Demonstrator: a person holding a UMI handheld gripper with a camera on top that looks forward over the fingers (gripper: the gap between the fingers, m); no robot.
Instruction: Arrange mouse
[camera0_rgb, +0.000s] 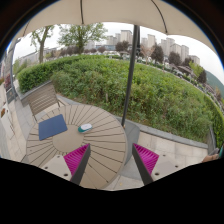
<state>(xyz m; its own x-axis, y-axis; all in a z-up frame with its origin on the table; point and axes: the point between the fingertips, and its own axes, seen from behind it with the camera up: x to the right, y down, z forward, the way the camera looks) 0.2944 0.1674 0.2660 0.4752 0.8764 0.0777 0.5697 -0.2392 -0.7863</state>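
While tool (110, 160) gapes empty, mouse (85, 127) beside pad (52, 126) (round table (100, 150)).

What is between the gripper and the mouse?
Only bare table. The gripper view shows wooden slats between the open gripper and the mouse, which lies beside a blue pad.

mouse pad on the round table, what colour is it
Dark blue mouse pad, gripper view.

Round slatted wooden table (100, 150) out on a terrace, wooden chair (40, 98) beside it, parasol pole (130, 90) nearby, thick green hedge (150, 90) and apartment blocks (160, 47) way beyond.
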